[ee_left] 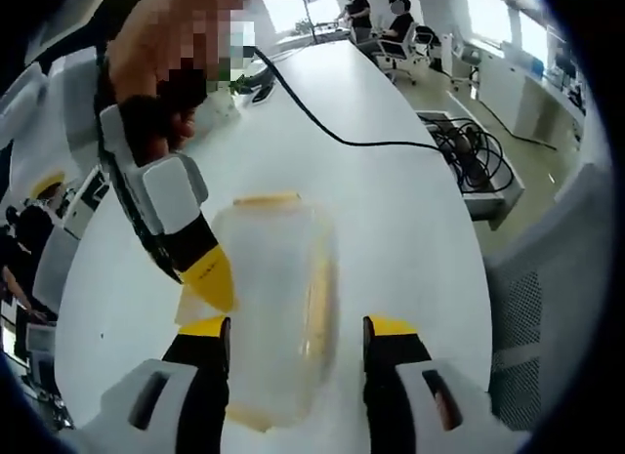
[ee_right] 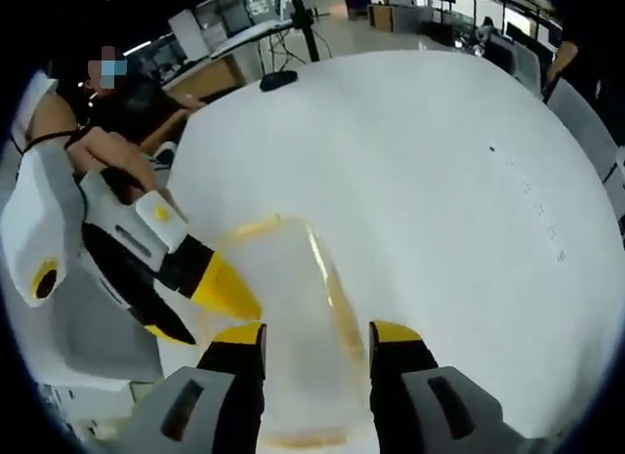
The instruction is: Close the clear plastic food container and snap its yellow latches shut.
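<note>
Left tool [ee_left: 297,327] sits with its jaws spread wide, one on each side of the container [ee_left: 278,298] — straddling it, not pinching, as far as I can see. Right tool [ee_right: 317,335] is the same story in its own view: jaws apart with the container [ee_right: 293,308] running up between them. Each tool also pokes into the other's view from the side, yellow tip right against the box's edge [ee_left: 210,273] [ee_right: 220,278]; whether it actually touches is hard to call.

The container lies flat on the white counter [ee_left: 391,200], close in front of both tools, lid apparently on. Yellow latches show along its far end [ee_left: 266,198] and down one long side [ee_left: 317,298] — can't tell if they're snapped.

My guess on handling: thin clear plastic, empty, so very light and slick. It'll skate across that smooth counter if pushed from one side only. I'd brace one end with one tool and press each latch flap against the rim — the walls will flex, so go easy.

A black cable [ee_left: 342,137] snakes well beyond it.
</note>
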{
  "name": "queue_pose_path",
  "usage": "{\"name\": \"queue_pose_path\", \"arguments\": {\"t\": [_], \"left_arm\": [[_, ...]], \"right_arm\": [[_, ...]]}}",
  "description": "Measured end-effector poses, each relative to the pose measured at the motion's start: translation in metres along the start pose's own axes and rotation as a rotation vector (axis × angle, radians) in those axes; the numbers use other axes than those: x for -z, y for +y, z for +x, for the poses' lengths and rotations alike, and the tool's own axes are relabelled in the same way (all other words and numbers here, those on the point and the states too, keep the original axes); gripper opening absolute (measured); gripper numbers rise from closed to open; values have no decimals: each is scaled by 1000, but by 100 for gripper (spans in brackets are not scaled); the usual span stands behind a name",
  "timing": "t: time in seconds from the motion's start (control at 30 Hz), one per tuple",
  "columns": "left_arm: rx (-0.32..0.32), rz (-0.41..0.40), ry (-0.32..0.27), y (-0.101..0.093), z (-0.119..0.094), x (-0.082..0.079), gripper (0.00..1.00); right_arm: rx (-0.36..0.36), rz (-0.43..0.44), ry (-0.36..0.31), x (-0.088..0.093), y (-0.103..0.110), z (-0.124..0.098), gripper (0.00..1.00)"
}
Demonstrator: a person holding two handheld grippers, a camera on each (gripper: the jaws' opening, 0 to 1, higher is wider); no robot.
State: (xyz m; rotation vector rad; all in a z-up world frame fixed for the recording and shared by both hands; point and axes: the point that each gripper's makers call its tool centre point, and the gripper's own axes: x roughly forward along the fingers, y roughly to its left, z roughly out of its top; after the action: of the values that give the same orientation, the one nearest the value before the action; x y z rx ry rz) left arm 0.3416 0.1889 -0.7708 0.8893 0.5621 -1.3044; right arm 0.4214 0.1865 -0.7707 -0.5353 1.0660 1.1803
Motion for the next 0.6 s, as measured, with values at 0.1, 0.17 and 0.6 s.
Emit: {"name": "queue_pose_path", "arguments": {"t": [0.1,0.17,0.6], "left_arm": [[10,4,9,1,-4,2,60],[15,19,18,2,-7,5,61],[13,24,45,19,-14,18,70]], "right_arm": [[21,-25,-8,2,0,-5,44],[28,-5,-54,-1,1,-10,46],[83,-27,-81,24,10,-21,53]]}}
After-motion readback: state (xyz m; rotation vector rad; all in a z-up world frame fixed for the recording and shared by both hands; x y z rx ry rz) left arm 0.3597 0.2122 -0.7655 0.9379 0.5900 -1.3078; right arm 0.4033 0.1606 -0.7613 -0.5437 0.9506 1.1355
